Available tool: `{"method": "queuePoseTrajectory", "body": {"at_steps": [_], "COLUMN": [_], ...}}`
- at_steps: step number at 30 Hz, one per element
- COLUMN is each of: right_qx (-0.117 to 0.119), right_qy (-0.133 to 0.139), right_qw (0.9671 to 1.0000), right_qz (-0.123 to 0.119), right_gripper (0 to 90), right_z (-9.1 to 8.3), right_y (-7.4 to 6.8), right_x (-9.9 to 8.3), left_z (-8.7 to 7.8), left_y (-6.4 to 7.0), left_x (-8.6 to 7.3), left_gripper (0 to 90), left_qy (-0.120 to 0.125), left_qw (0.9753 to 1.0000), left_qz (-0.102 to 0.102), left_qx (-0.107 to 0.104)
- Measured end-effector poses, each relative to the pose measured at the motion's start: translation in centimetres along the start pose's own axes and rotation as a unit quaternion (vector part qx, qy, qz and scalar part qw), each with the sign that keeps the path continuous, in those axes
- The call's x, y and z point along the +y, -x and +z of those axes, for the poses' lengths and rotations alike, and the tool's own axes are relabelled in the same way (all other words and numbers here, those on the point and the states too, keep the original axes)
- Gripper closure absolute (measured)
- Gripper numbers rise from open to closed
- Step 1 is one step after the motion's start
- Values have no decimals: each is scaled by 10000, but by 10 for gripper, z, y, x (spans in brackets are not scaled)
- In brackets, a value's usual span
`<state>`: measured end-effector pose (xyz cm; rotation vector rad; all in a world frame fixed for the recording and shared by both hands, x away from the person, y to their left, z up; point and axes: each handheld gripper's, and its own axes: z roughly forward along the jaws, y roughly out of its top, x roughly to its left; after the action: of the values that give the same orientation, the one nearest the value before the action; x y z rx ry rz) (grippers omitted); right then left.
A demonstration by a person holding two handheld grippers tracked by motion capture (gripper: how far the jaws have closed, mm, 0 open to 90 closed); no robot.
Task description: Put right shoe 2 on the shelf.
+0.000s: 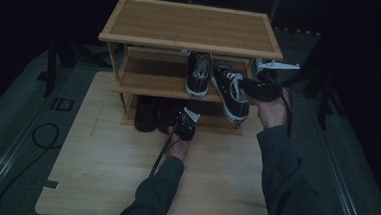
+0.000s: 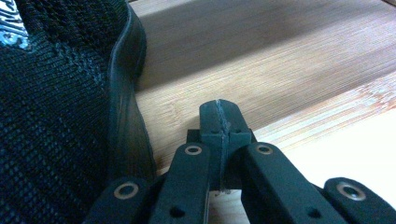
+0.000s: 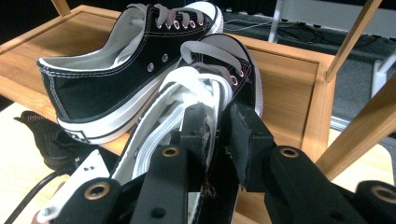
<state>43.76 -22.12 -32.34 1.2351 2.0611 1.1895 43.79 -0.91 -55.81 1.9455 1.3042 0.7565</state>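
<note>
Two black canvas sneakers with white laces are on the middle shelf of a bamboo shoe rack. The left sneaker stands flat. The right sneaker sits at an angle with its heel out past the shelf's front edge, and my right gripper is shut on its side wall near the collar. My left gripper is shut with nothing in it, low at the bottom shelf, just right of a black mesh shoe.
The rack's top shelf is bare. The rack stands on a pale wooden table with open room in front. A black cable loops on the floor at the left. The rack's right posts rise close beside my right gripper.
</note>
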Motion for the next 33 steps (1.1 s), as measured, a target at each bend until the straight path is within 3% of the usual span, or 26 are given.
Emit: {"method": "queuePoseTrajectory", "body": {"at_steps": [15, 33], "right_qx": [50, 134], "right_qy": [210, -219], "right_qw": [9997, 9989], "right_qz": [-117, -387], "right_gripper": [622, 575], "right_z": [-25, -34], "right_y": [4, 13], "right_x": [-4, -17], "left_z": [0, 0], "left_y": [0, 0], "left_x": [0, 0], "left_gripper": [900, 900], "left_qy": [-3, -6], "left_qw": [10000, 10000], "left_qz": [-3, -7], "left_qx": [2, -3]}}
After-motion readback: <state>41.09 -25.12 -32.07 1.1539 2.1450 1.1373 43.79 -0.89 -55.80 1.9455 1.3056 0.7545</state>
